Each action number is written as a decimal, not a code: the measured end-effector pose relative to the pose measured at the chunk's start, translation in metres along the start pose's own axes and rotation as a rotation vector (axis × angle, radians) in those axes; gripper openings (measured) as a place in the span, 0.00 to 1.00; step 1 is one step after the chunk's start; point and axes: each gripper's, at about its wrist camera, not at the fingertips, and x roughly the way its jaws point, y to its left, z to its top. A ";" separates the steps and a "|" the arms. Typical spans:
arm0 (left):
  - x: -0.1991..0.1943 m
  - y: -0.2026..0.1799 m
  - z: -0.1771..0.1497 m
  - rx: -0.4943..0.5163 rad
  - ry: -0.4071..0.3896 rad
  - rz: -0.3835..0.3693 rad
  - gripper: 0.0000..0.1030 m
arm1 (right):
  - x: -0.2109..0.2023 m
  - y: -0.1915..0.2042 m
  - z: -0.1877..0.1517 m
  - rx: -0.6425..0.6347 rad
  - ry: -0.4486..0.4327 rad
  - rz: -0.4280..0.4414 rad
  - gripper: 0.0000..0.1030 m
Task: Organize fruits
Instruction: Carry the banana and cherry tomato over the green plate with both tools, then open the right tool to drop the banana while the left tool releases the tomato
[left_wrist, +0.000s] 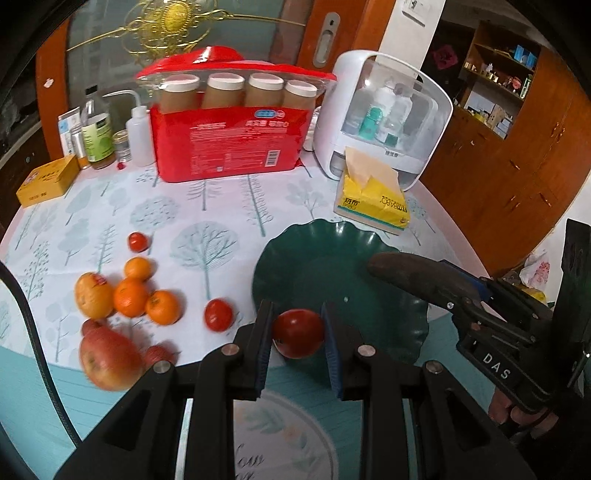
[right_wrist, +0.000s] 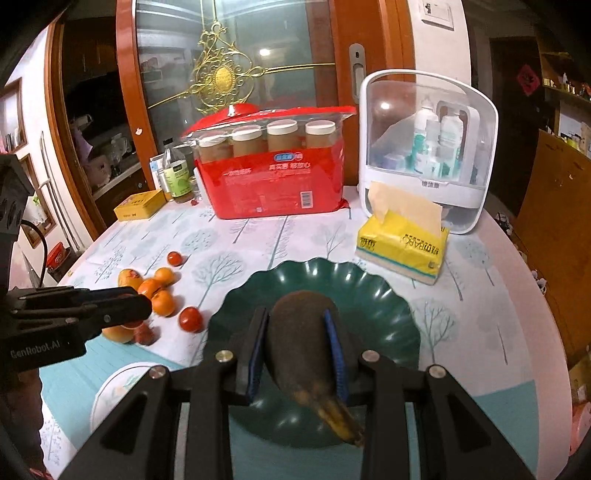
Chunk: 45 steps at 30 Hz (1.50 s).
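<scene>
The left claw (left_wrist: 297, 334) grips a red tomato (left_wrist: 298, 333) over the near rim of the green plate (left_wrist: 314, 258), which sits toward the worktop's near edge. The right claw (right_wrist: 300, 350) clamps a blackened banana (right_wrist: 303, 332) above the plate, its long axis running along the fingers, stem end pointing back toward the camera

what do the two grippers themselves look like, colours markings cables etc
Both are black plastic with triangular cut-outs, silver pivot bolts and blue ribbed pads inside the fingers. The right gripper carries white "DAS" lettering; the left gripper reads "GenRobot.AI". A black cable trails beside the left one. No sleeves show.
</scene>
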 end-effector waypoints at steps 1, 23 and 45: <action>0.007 -0.004 0.003 0.000 0.004 0.001 0.24 | 0.004 -0.004 0.001 0.001 -0.001 0.004 0.30; 0.112 -0.011 0.004 -0.061 0.205 0.006 0.24 | 0.045 -0.020 -0.008 0.022 -0.002 0.116 0.32; 0.089 0.002 -0.001 -0.122 0.219 0.027 0.54 | 0.049 -0.041 -0.021 0.228 0.108 0.146 0.46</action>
